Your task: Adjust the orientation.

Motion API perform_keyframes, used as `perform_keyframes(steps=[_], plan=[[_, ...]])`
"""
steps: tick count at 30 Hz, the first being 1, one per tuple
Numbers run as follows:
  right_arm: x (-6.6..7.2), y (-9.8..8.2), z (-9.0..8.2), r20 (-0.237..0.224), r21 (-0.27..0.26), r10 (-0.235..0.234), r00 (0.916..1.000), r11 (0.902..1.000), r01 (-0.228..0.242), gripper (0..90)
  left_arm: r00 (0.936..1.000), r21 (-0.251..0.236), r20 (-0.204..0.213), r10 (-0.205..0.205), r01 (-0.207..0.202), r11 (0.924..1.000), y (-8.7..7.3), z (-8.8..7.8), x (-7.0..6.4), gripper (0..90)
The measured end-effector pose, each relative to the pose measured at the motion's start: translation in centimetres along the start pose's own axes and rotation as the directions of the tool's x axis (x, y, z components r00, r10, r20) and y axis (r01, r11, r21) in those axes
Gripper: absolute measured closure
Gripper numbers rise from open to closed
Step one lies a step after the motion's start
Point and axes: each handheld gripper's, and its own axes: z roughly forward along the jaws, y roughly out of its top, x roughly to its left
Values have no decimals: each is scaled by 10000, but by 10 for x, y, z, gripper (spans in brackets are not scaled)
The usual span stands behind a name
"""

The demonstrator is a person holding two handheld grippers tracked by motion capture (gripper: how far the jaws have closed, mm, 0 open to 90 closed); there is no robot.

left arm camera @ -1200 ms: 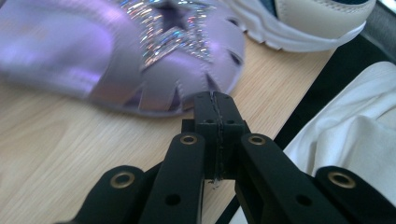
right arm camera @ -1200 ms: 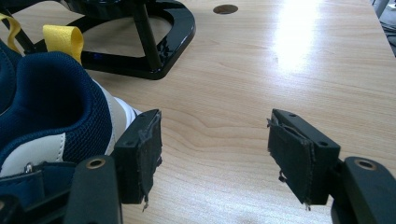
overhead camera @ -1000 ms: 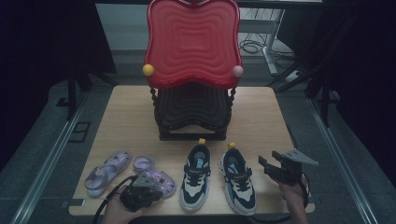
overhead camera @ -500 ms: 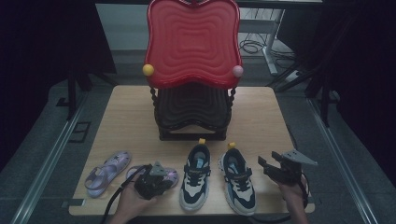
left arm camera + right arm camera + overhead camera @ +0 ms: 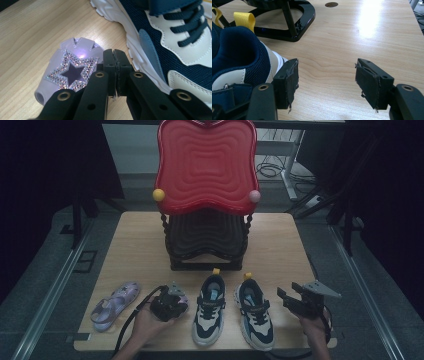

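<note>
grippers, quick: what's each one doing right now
Left gripper: fingers shut together beside the purple sandal, nothing visibly between them.
Right gripper: fingers wide open, empty, next to the right sneaker.

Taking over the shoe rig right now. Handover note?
Left claw: shut, tips beside the star sandal, close to the left sneaker; can't tell if it pinches a strap.
Right claw: open, empty, low over the table beside the right sneaker.
Second sandal lies at front left.
Done: nothing racked; all four shoes are on the table in front of the rack.
Left: probably get a firm grip on the star sandal first.
</note>
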Motion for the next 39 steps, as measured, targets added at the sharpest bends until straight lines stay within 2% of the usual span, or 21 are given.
perform_keyframes(steps=[7,14,17,21,29,34,39], plan=[[1,-1,1,-42,37,47,10000,10000,-47,352,9998,223,-171,-67,71,9997,9,3,10,894],[0,-1,2,-17,51,53,10000,10000,-53,352,9977,337,-669,-141,164,9993,14,4,21,888],[-2,-2,0,13,31,94,10000,10000,-94,352,9976,311,-670,-172,193,9993,14,3,22,885],[-1,-1,0,16,21,89,10000,10000,-89,352,9983,181,-587,-60,71,9998,13,-1,19,880],[1,-2,1,5,70,68,10000,10000,-68,352,9986,-74,-273,444,-446,9990,8,-19,0,890],[0,-3,2,-10,83,76,10000,9999,-76,352,9985,-69,-208,515,-517,9986,-5,-29,-7,891],[0,-3,1,12,72,74,10000,9999,-74,352,9992,-141,-260,320,-324,9994,-24,-41,-4,891]])
